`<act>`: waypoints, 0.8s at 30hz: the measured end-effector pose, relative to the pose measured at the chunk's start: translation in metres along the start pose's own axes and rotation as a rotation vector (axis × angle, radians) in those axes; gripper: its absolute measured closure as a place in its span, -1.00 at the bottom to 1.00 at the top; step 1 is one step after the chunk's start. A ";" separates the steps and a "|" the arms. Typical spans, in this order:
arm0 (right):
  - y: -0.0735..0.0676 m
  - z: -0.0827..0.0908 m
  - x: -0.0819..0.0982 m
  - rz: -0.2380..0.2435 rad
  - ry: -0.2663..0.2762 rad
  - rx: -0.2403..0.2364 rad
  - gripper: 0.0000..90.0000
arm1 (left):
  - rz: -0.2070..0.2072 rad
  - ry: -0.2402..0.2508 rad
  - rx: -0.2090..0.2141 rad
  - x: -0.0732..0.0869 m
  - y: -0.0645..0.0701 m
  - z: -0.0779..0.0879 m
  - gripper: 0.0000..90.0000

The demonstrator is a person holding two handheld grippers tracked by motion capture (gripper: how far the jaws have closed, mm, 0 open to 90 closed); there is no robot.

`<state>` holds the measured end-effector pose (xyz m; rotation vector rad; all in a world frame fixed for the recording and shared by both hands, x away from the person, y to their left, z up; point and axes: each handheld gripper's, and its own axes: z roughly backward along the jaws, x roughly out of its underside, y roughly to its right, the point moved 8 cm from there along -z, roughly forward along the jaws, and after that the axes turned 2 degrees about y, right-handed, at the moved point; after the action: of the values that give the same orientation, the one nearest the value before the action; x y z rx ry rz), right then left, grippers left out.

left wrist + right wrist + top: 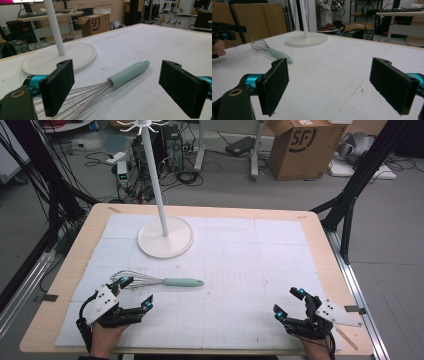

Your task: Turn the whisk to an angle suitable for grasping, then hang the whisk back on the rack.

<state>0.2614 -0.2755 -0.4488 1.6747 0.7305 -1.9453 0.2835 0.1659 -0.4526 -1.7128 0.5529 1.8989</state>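
The left gripper (134, 294) lies low over the near left part of the table, its jaws spread wide with nothing pinched between them; the hand (106, 338) behind it enters from the bottom edge and angles the tool forward and a little to the right. In the left gripper view, the wire head of the whisk (110, 83) runs from the near edge up between the two black jaws, close beside the left one, though the pads press on nothing. From above, the whisk (159, 281) lies flat on the white mat (240, 270), wires to the left and pale green handle (183, 282) pointing right, and the farther jaw tip sits just at the wire head. The right gripper (289, 302) rests over the near right part of the mat, well apart from the whisk, its jaws likewise spread and empty, and it points forward and leftward; its own view looks across bare mat with the whisk (270, 49) far off at the left. Beyond the whisk, toward the far side of the table, stands a white stand (165, 237) with a round base and a tall upright pole.
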 end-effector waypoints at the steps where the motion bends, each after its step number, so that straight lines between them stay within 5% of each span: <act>1: 0.000 0.000 0.000 0.001 0.001 0.001 -0.67 | -0.003 -0.002 0.001 0.000 0.000 0.000 -0.70; 19: -0.001 0.001 -0.001 -0.002 0.003 0.000 -0.67 | -0.002 -0.014 0.009 0.001 0.002 -0.002 -0.69; 24: 0.000 0.000 -0.001 0.005 0.006 0.001 -0.67 | 0.026 -0.009 0.049 -0.002 0.006 -0.008 -0.70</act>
<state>0.2614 -0.2757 -0.4478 1.6816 0.7270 -1.9389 0.2858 0.1560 -0.4519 -1.6726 0.6161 1.8948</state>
